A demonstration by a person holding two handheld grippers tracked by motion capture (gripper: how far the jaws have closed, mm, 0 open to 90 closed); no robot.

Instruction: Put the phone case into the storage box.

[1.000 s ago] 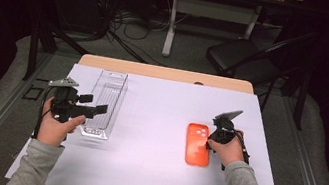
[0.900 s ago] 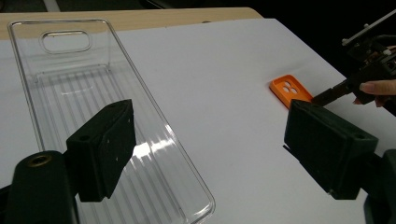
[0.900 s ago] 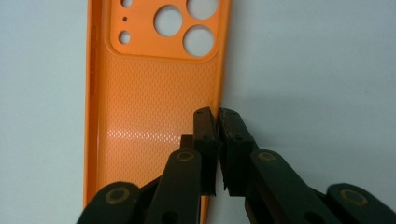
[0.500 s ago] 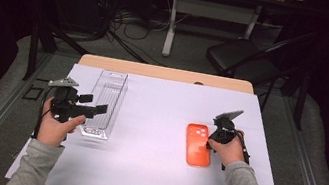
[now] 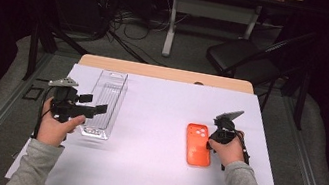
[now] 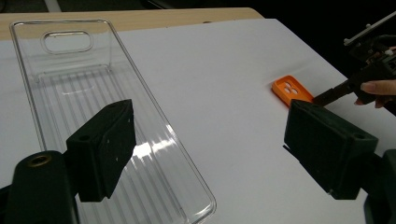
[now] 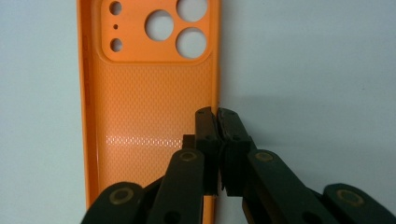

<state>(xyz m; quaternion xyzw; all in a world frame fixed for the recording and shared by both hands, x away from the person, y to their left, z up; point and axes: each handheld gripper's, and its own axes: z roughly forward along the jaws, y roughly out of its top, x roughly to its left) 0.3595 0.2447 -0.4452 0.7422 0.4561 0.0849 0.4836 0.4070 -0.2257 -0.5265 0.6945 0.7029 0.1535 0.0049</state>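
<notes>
- Pinching the rim of the orange phone case (image 7: 154, 116), the right gripper (image 7: 217, 114) had its jaws drawn together on the case's long side wall; one jaw sat inside the case, the other just outside the edge.
- In the high view, the right gripper (image 5: 209, 139) sat at the right edge of the case (image 5: 197, 144), which lay flat on the white table sheet (image 5: 157, 122), right of the middle and nearer the person's side.
- The case lay hollow side up, its camera cut-outs at the far end.
- In the high view, the left gripper (image 5: 99, 108) was held level at the table's left, jaws pointing toward the middle over the near part of a clear plastic tray (image 5: 106, 95).
- The left gripper (image 6: 205, 154) had its jaws spread wide with nothing between them; one jaw hung above the tray (image 6: 70, 88), the other above bare sheet.
- The tray stood lengthwise, running away from the person, with a slot handle at its far end, and it held nothing.
- Tray and case were well apart, with open sheet between them.
- From the left gripper view, the right hand (image 6: 376, 87) showed far off beside the case (image 6: 292, 90).
</notes>
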